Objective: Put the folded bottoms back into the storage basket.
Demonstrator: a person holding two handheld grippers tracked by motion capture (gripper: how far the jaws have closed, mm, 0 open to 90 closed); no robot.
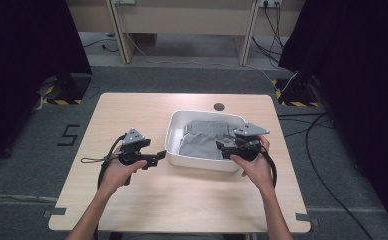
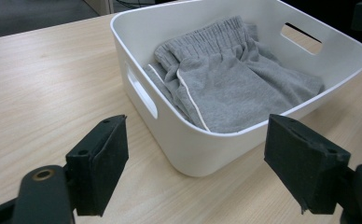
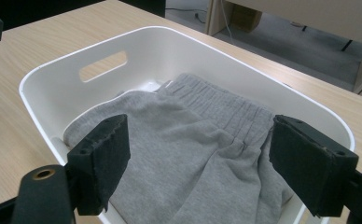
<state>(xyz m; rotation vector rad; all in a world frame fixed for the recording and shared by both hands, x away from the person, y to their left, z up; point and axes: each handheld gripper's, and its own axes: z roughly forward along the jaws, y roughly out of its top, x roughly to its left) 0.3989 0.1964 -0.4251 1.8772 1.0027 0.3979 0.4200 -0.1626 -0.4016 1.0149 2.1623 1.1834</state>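
The worktop [image 1: 132, 200] is carrying a white tub [image 1: 174, 157]. Folded grey shorts [image 1: 202, 142] are lying inside the tub. The left tool [image 1: 158, 159] is waiting just beside the tub, spread wide, pinching nothing. The right tool [image 1: 221, 149] is hanging over the tub, spread too. Next, I think, it needs to dip and pinch the shorts.

A light wooden table [image 1: 182, 200] carries a white tub [image 1: 174, 142] right of centre.
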